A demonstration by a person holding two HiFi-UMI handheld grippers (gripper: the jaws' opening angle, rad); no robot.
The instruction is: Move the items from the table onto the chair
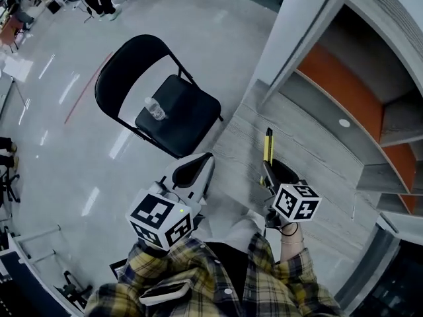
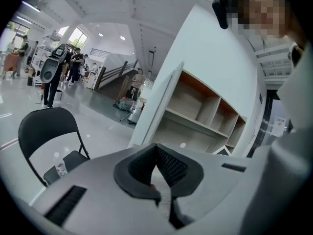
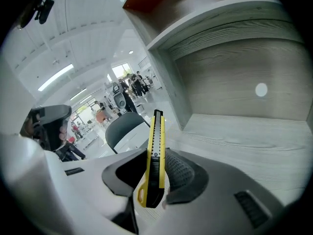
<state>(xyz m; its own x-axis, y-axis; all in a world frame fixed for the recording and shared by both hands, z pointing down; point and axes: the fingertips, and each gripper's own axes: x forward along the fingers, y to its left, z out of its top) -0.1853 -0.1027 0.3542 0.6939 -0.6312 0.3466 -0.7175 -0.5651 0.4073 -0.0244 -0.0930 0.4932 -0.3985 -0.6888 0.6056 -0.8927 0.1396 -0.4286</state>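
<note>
Right gripper (image 3: 159,169) pinches a yellow utility knife (image 3: 156,141) over the table (image 1: 317,170). Left gripper (image 2: 157,150) is pressed together, empty. A water bottle (image 1: 154,108) lies on the folding chair (image 1: 190,116).

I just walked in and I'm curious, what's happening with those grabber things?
A person holds a gripper in each hand. The right gripper is clamped on a yellow utility knife over the wooden table. The left gripper is shut and carries nothing. A black folding chair stands beside the table with a small water bottle already on its seat. The knife is not on the chair yet.
</note>
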